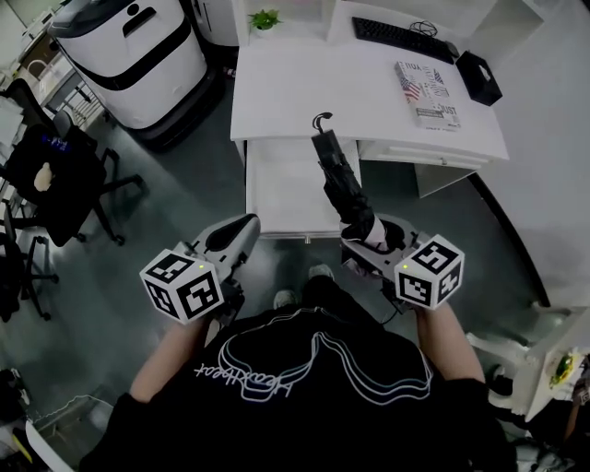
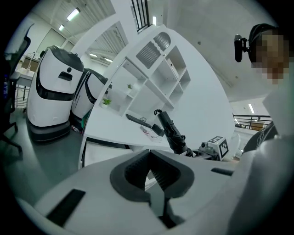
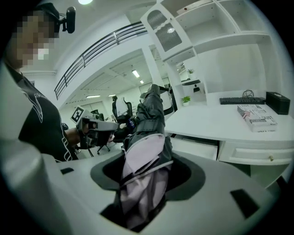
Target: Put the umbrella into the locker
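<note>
My right gripper is shut on a folded black umbrella with pale pink lining. The umbrella points up and away toward the white desk, its hooked strap end at the top. In the right gripper view the umbrella fills the gap between the jaws. An open white compartment of the locker shows under the desk's front edge, just beyond the umbrella. My left gripper hangs to the left of it, its ribbed pads together with nothing between them. The left gripper view shows the umbrella to the right.
The white desk carries a keyboard, a book, a black box and a small plant. A white machine stands at the back left. A black office chair is at the left.
</note>
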Action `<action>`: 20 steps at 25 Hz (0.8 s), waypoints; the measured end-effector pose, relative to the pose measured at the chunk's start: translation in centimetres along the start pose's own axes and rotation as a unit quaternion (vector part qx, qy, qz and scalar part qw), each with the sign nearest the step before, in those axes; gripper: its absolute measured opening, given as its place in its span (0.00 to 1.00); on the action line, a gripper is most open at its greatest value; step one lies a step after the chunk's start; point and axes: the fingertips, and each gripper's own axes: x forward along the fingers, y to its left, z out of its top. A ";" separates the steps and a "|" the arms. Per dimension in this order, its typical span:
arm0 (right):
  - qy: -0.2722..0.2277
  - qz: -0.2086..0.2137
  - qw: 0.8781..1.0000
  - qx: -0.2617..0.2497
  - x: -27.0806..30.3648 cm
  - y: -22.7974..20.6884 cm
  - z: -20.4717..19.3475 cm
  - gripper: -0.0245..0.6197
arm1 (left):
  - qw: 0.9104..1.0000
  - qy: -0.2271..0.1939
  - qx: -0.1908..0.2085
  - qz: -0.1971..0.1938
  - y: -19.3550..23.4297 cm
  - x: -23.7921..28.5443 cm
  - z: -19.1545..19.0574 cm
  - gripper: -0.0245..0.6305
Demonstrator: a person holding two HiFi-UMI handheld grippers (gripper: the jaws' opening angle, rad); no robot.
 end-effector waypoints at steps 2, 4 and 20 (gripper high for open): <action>0.021 0.011 1.000 -0.015 1.2 -0.9 -0.1 0.41 | 1.000 -0.003 -0.004 0.011 0.4 0.1 0.3 0.04; 0.046 0.021 0.998 -0.033 2.5 -1.8 -0.1 0.41 | 1.000 -0.008 -0.009 0.025 1.0 0.1 0.6 0.04; 0.240 0.092 0.958 -0.125 14.7 -10.9 -4.5 0.41 | 0.985 -0.050 -0.081 0.143 6.4 2.5 2.8 0.04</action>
